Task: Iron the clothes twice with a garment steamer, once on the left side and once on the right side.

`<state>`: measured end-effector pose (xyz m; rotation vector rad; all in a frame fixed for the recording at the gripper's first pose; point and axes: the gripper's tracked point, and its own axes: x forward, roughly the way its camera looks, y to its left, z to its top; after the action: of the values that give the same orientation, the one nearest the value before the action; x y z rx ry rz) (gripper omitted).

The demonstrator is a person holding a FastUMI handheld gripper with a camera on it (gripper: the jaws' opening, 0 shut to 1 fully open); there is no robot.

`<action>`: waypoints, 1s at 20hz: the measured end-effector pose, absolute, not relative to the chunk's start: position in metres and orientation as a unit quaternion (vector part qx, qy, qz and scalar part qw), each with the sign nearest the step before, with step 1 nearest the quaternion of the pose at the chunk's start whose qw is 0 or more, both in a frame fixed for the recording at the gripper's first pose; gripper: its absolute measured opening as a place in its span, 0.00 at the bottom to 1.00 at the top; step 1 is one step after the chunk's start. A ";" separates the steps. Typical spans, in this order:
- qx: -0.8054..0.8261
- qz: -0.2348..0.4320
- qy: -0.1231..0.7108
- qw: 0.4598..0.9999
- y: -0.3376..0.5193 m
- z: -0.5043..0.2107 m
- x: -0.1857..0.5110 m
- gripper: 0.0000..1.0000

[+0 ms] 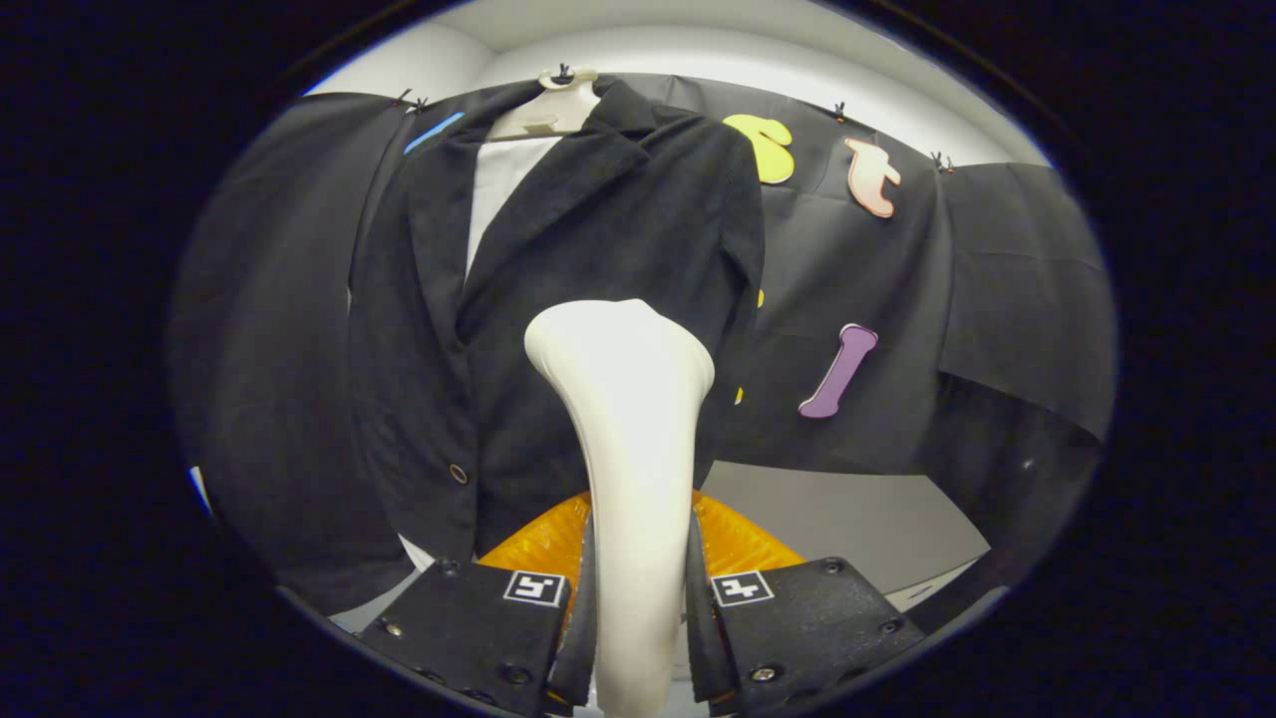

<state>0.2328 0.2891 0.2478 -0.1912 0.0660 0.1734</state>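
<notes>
A white garment steamer point(630, 439) stands upright between my fingers, and my gripper point(638, 588) is shut on its handle. Its wide head sits against the right front panel of a black jacket point(588, 249), roughly at mid-height. The jacket hangs on a pale hanger point(546, 108) with a white shirt point(503, 189) showing at the collar. A button point(458, 473) marks the jacket's left front edge, low down beside the steamer. The steamer's front face is hidden from me.
Black cloth point(897, 329) covers the booth wall behind and to both sides of the jacket. An orange part point(743, 538) lies just behind the fingers, under the steamer. A pale floor or table surface point(847, 519) shows below the cloth to the right.
</notes>
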 end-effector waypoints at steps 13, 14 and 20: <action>-0.122 0.086 0.086 0.985 0.280 0.166 0.226 0.40; -0.122 0.087 0.093 0.984 0.281 0.158 0.227 0.40; -0.127 0.092 0.134 0.979 0.281 0.112 0.233 0.40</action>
<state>0.2331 0.2808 0.1121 -0.2559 0.2693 0.1845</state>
